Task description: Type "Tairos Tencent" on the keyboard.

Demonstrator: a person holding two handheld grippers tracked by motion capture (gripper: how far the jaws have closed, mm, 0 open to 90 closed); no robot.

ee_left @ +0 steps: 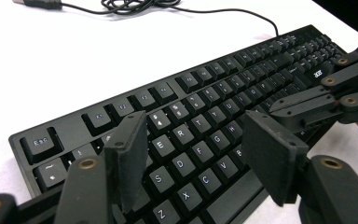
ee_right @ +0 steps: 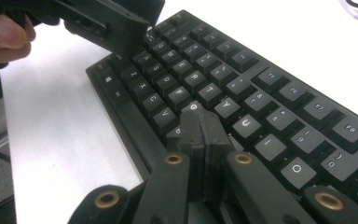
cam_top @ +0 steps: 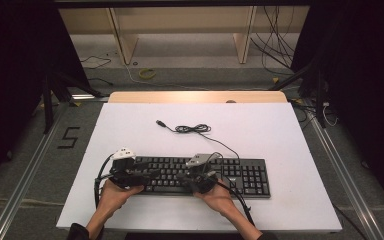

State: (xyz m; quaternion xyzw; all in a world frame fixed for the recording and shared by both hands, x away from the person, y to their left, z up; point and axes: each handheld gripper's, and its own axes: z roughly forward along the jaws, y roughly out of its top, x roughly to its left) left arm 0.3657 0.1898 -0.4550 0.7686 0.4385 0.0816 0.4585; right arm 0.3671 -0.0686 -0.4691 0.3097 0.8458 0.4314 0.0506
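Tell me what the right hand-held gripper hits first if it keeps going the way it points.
Most likely the keyboard: the right hand-held gripper, jaws shut, tips sit just over the letter keys around H, below G. Whether they already touch a key is unclear.

Bright table, dark surroundings
The white table top (cam_top: 280, 140) glares under overhead light; the room's sides fall into black, and both gripper views blur softly at near range.
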